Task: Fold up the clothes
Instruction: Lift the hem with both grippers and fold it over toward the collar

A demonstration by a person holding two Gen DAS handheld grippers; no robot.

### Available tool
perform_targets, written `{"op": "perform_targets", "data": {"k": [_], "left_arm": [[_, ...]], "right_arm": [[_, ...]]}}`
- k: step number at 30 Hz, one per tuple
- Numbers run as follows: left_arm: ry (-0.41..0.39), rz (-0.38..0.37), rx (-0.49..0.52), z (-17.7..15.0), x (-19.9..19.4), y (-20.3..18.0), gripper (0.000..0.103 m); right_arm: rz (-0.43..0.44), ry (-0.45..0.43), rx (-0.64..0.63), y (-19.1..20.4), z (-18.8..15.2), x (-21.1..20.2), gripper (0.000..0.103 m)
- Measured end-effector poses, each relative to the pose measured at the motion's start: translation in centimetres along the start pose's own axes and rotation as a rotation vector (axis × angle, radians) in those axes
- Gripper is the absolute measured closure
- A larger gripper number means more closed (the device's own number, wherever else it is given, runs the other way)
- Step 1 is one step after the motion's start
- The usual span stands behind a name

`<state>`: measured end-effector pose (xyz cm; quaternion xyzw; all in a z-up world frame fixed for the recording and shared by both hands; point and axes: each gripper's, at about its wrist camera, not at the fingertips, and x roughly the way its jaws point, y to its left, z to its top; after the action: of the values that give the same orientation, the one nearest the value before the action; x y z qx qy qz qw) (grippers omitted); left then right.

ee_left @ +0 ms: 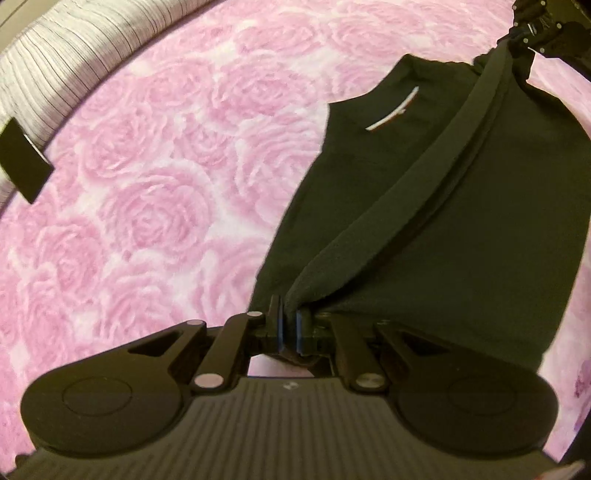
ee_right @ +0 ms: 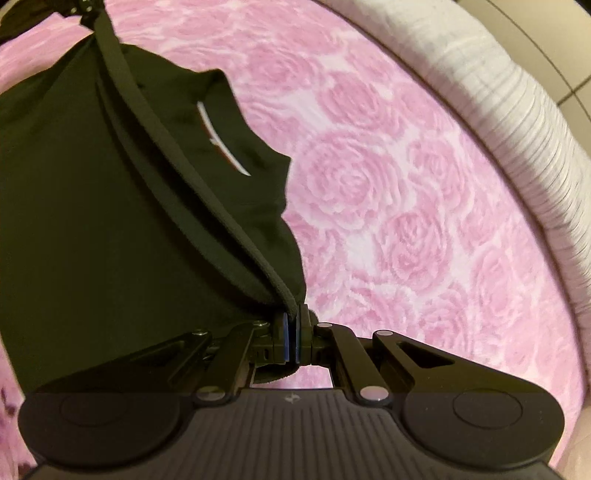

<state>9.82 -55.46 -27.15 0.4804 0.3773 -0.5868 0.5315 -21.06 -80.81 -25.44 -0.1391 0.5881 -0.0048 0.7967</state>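
A black garment [ee_left: 424, 206] with a white neck label [ee_left: 393, 110] hangs over a pink rose-patterned bedspread [ee_left: 155, 206]. My left gripper [ee_left: 289, 317] is shut on one end of its taut hem. The hem runs up to my right gripper [ee_left: 532, 33] at the top right, which pinches the other end. In the right wrist view my right gripper [ee_right: 294, 314] is shut on the black garment [ee_right: 122, 206], whose hem stretches up to my left gripper [ee_right: 83, 9] at the top left. The white label [ee_right: 221, 140] shows there too.
A white ribbed bed edge [ee_left: 62, 62] curves along the top left, with a flat black object [ee_left: 24, 162] lying at it. The same white edge [ee_right: 517, 122] rims the right wrist view, and tiled floor [ee_right: 576, 92] lies beyond it. Pink bedspread [ee_right: 406, 206] surrounds the garment.
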Motion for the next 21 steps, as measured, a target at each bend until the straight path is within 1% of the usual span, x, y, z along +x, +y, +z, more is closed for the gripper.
{"op": "perform_targets", "data": {"k": [3, 5, 7, 9, 10, 13, 15, 21], "left_arm": [[-0.004, -0.039, -0.039, -0.2, 1.9, 1.7, 0.097], [-0.008, -0.063, -0.079, -0.4, 3.1, 2.8, 0.094], [-0.026, -0.083, -0.139, -0.9, 3.6, 3.7, 0.086], [-0.041, -0.102, -0.201, -1.3, 4.0, 4.3, 0.084], [-0.049, -0.111, -0.232, -1.5, 4.1, 4.6, 0.084], [-0.067, -0.128, -0.304, -2.1, 4.3, 5.3, 0.084], [-0.072, -0.126, -0.321, -2.3, 4.3, 5.4, 0.084], [-0.059, -0.112, -0.319, -1.9, 4.5, 5.2, 0.084]], "right_arm": [[0.015, 0.014, 0.049, -0.9, 0.3, 2.3, 0.102], [0.031, 0.019, 0.099, -1.6, 0.3, 3.4, 0.102], [0.043, 0.024, 0.144, -2.1, 0.1, 4.1, 0.102], [0.057, 0.025, 0.187, -2.6, -0.1, 4.4, 0.101], [0.066, 0.023, 0.212, -2.9, -0.2, 4.5, 0.099], [0.103, 0.019, 0.294, -3.8, -0.7, 4.5, 0.099], [0.121, 0.021, 0.333, -4.3, -0.9, 4.6, 0.099], [0.125, 0.027, 0.333, -4.2, -0.6, 4.9, 0.099]]}}
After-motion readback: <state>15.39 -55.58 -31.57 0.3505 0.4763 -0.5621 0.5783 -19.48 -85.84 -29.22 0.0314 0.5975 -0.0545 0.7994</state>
